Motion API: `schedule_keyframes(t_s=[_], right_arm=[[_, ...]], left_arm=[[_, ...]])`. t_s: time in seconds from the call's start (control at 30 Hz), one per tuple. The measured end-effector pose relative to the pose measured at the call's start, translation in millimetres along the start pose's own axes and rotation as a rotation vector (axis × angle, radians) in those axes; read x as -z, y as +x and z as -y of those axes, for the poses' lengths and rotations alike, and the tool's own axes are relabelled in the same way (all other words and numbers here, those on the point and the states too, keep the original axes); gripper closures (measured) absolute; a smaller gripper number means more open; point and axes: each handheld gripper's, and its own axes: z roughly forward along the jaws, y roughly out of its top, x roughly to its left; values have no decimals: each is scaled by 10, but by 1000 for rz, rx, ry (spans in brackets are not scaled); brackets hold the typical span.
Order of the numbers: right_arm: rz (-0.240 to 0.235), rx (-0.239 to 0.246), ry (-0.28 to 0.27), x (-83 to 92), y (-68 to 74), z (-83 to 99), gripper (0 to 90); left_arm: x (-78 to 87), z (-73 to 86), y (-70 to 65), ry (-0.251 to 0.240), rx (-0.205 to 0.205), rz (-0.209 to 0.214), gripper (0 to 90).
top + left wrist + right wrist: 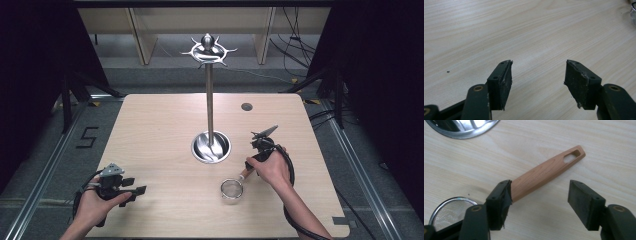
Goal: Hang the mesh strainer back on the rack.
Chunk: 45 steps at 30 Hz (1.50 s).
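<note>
A small metal strainer [232, 190] with a wooden handle [246, 175] lies on the table, to the front right of the stand. My right gripper [250, 166] hovers over the handle, pointing down at it. In the right gripper view the right gripper [540, 192] is open, and the handle [544, 173] runs up from behind the left jaw toward the upper right, its hanging slot at the far end. The mesh bowl [449, 212] shows at the lower left. My left gripper [136, 186] rests near the table's front left, open [537, 72] over bare wood.
A tall metal stand [209, 100] rises from a round dish base [223, 150] at the table's centre, with a ring of hooks [208, 50] on top. The dish rim [461, 130] lies just beyond the handle. A dark grommet [246, 106] sits at the back right.
</note>
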Motion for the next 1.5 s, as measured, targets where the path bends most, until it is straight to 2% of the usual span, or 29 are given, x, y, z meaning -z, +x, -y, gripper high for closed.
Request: schedule_keyframes(t_s=[0.07, 0.1, 0.13, 0.17, 0.23, 0.27, 0.3, 0.33, 0.4, 0.43, 0.47, 0.5, 0.53, 0.6, 0.67, 0.73, 0.8, 0.83, 0.9, 0.97, 1.0, 1.03, 1.1, 1.13, 1.17, 1.2, 1.27, 1.37, 1.5], right_arm=[[-6, -4, 15, -44, 5, 12, 332], [-11, 18, 16, -64, -16, 16, 329], [-10, 14, 13, -91, -21, 21, 319], [-37, -29, 34, -77, 8, 19, 314], [-41, 9, -17, -113, -30, 18, 300], [-18, -28, 4, -115, -16, 19, 290], [-23, -27, 2, -129, -9, 15, 268], [-37, -60, 26, -120, 31, 11, 255], [-52, -66, 25, -158, 45, 8, 254], [-40, -30, 10, -197, 16, 7, 249], [-44, -35, 13, -210, 20, 2, 240], [-50, -83, 11, -228, 59, 7, 241], [-63, -26, -5, -233, 31, 1, 241], [-65, -21, 5, -249, 34, -8, 239], [-48, -50, 36, -275, 47, -11, 242], [-61, -37, 23, -299, 57, -10, 257], [-49, -29, 23, -324, 52, -3, 270], [-27, -46, 54, -309, 64, -5, 282], [-38, 21, 62, -299, 57, -2, 340], [-31, 36, 71, -294, 63, 12, 370], [-8, 59, 87, -299, 49, 20, 396], [-10, 53, 129, -273, 54, 22, 433], [11, 83, 130, -257, 64, 38, 485], [1, 65, 149, -224, 93, 45, 503], [1, 65, 149, -224, 93, 45, 503], [2, 81, 141, -218, 93, 85, 565], [0, 106, 158, -195, 72, 105, 610], [18, 116, 154, -191, 61, 138, 638], [76, 196, 176, -161, 23, 172, 694]], left_arm=[[-12, 3, -16, 0, 1, 7, 375], [-2, 0, -7, 24, -22, 13, 375], [-23, 5, -25, 8, 4, 16, 375], [-24, 5, -24, 9, 1, 10, 375], [-21, 5, -21, 7, -2, 11, 375], [-7, 5, -10, 22, -11, 20, 375], [-8, 9, -11, 9, -7, 13, 375], [-14, 12, -16, -2, 6, 18, 375], [-5, 13, -5, 3, 7, 20, 376], [-7, 13, -8, -1, 11, 14, 376], [-7, 13, -8, -1, 11, 14, 376], [-3, 11, -6, 6, 4, 7, 375], [-3, 11, -6, 6, 4, 7, 376], [-13, 9, 1, 12, 2, 20, 376], [-12, 10, 2, 18, -3, 21, 376], [-10, 12, 0, 15, -3, 18, 376], [-6, 14, -2, 10, 3, 16, 376], [-4, 14, -1, 10, 4, 15, 376], [0, 14, -6, 13, 3, 5, 377], [-6, 17, -3, 13, 11, 19, 376], [-7, 17, -2, 13, 9, 19, 376], [-7, 17, -2, 14, 10, 18, 376], [-8, 18, -2, 12, 9, 15, 376], [-2, 16, -3, 15, 4, 5, 377], [-2, 16, -3, 15, 4, 5, 376], [1, 18, -3, 15, 5, 3, 377], [1, 18, -2, 15, 2, 6, 376], [-4, 18, -2, 9, 5, 9, 376], [-2, 20, 2, 12, 7, 21, 377]])
